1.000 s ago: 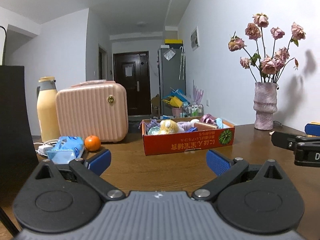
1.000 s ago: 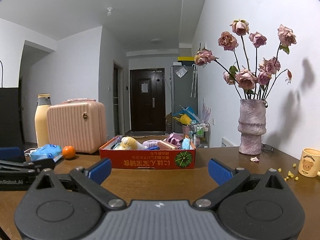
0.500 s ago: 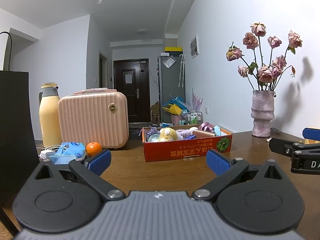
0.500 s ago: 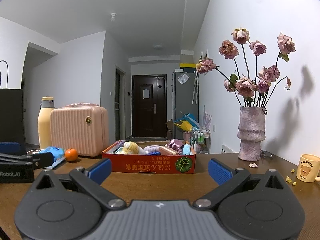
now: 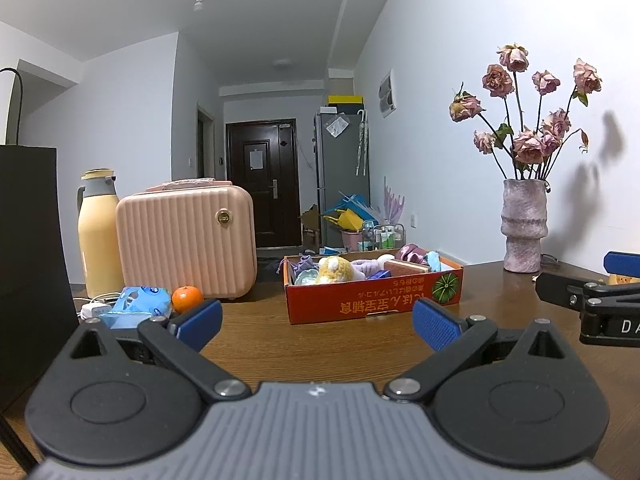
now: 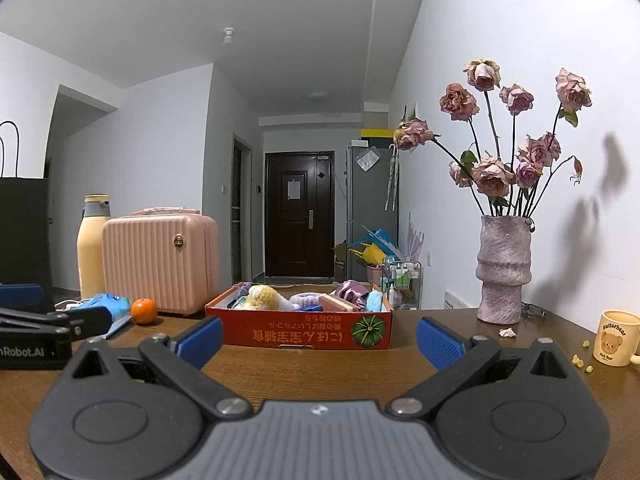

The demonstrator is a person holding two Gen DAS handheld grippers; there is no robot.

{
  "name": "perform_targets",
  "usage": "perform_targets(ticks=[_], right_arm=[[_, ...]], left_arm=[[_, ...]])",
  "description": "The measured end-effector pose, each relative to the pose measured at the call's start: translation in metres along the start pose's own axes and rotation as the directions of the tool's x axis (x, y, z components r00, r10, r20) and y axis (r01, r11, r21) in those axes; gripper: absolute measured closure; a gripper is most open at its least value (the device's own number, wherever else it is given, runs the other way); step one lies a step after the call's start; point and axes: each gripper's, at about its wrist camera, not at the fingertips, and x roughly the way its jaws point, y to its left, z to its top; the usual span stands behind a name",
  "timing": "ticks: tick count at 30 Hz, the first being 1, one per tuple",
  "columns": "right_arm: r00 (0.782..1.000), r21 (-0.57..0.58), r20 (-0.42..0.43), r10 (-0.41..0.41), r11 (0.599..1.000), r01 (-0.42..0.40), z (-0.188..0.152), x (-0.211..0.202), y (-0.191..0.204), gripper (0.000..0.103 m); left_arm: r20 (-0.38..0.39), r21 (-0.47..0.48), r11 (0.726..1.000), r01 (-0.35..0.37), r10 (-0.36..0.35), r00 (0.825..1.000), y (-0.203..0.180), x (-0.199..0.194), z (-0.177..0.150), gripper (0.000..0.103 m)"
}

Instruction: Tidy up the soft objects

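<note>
A red cardboard box stands on the wooden table ahead, also in the right wrist view. It holds several soft things: a yellow plush toy, purple cloth and a pink sponge. My left gripper is open and empty, low over the table in front of the box. My right gripper is open and empty, to the right of the left one, also facing the box.
A pink case, a yellow flask, an orange and a blue packet stand left of the box. A black bag is at far left. A vase of roses and a mug stand right.
Both grippers have tilted up a little, so the box and table sit lower in both views. Both stay open and empty.
</note>
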Motion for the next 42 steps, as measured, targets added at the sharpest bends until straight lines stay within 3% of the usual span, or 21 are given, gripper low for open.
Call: perform_targets(ticks=[42], right_arm=[[1.0,-0.001,0.001,0.0,1.0,0.0,-0.0012,-0.0001,0.0003,0.0]], left_arm=[[0.01,0.016,1.0,0.002,-0.002,1.0,0.0006,-0.0019,0.0007,0.0]])
